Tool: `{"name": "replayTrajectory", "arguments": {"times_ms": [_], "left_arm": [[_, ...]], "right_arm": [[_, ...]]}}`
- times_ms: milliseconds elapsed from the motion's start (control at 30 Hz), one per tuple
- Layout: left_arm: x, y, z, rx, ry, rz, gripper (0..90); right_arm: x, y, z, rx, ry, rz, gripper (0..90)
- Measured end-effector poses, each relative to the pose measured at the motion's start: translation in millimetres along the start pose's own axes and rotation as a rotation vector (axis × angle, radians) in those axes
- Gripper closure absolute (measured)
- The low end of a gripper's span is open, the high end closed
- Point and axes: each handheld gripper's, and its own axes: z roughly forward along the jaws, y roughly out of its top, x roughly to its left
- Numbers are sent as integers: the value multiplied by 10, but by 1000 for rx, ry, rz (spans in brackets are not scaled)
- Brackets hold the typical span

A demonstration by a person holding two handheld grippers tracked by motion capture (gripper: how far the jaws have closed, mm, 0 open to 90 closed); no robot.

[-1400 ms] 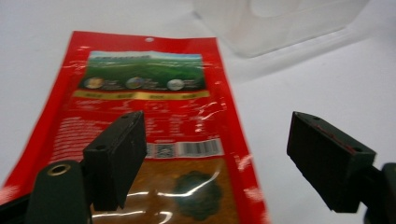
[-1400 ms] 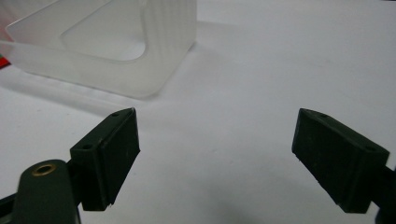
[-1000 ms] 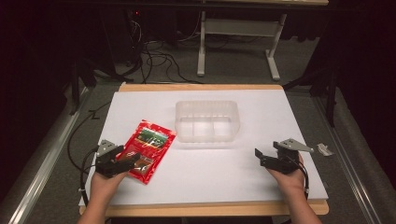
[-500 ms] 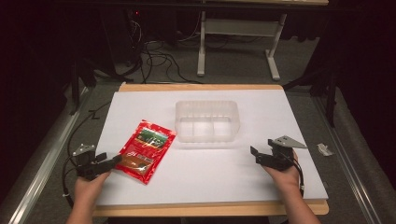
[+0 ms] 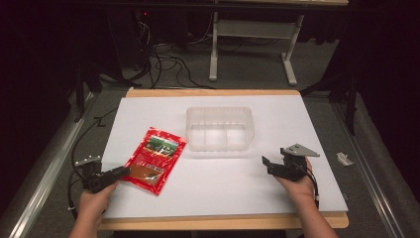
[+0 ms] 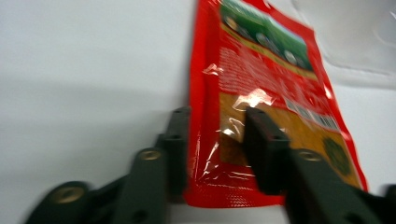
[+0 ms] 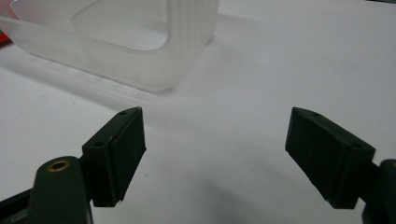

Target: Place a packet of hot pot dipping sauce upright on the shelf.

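A red snack packet point(image 5: 156, 158) lies flat on the white table sheet point(image 5: 297, 119), left of centre. My left gripper point(image 5: 121, 171) is at the packet's near left corner. In the left gripper view the packet point(image 6: 266, 70) has that corner between the jaws, which stand apart, one at its edge and one over its face; the gripper point(image 6: 217, 121) is open. An empty clear plastic container point(image 5: 219, 145) stands mid-table. My right gripper point(image 5: 266, 165) hovers near the front right, wide open and holding nothing point(image 7: 215, 126), with the container's corner point(image 7: 154, 65) ahead of it.
A small white object point(image 5: 342, 158) lies on the grey ledge off the table's right side. Cables point(image 5: 163, 59) and a desk frame point(image 5: 214, 54) stand beyond the far edge. The wooden table rim point(image 5: 223, 220) runs along the front.
My left gripper drew back to the left, from over the packet's near end to its near left corner. The right gripper shifted slightly left. The packet stayed put.
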Motion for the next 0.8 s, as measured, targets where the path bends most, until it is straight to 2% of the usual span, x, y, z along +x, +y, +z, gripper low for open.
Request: {"name": "replayTrajectory", "arguments": {"times_ms": [33, 67, 100, 133, 200, 233, 267, 300, 367, 400, 433, 467, 500, 600, 633, 667, 700, 800], "left_arm": [[-16, -14, -4, 6, 1, 15, 705], [-84, -52, -29, 26, 5, 60, 790], [-84, -52, -29, 26, 5, 60, 869], [-133, -109, -50, 39, 26, 127, 869], [-222, -233, -63, 103, 27, 164, 900], [-222, -233, -63, 103, 27, 164, 900], [-277, -314, -77, 122, 42, 200, 900], [-310, -359, -93, 131, 50, 214, 900], [-332, -391, -112, 138, 53, 217, 900], [-355, -461, -182, 143, 50, 227, 900], [-355, -461, -182, 143, 50, 227, 900], [-367, -526, -273, 139, 42, 235, 900], [-367, -526, -273, 139, 42, 235, 900], [-419, -703, -468, 154, -7, 226, 900], [-419, -703, -468, 154, -7, 226, 900], [-468, -770, -519, 165, -30, 218, 900], [-468, -770, -519, 165, -30, 218, 900], [-479, -706, -519, 115, -31, 166, 900]], "right_arm": [[-25, -15, -21, -5, -8, 4, 208], [-65, -29, -55, -9, -16, 20, 212], [-65, -29, -55, -9, -16, 20, 212], [-93, -31, -70, -17, -20, 29, 214], [-150, -20, -89, -33, -25, 64, 222], [-158, -16, -86, -31, -27, 73, 224], [-163, -13, -79, -28, -27, 75, 226], [-163, -12, -71, -27, -26, 76, 227], [-153, -4, -49, -22, -23, 70, 230], [-145, 2, -41, -23, -21, 65, 231], [-145, 2, -41, -23, -21, 65, 231], [-123, 17, -36, -27, -17, 57, 233], [-123, 17, -36, -27, -17, 57, 233], [-103, 35, -41, -31, -14, 48, 235], [-103, 35, -41, -31, -14, 48, 235], [-110, 36, -43, -34, -17, 46, 236], [-110, 36, -43, -34, -17, 46, 236], [-115, 31, -46, -30, -26, 51, 238]]}}
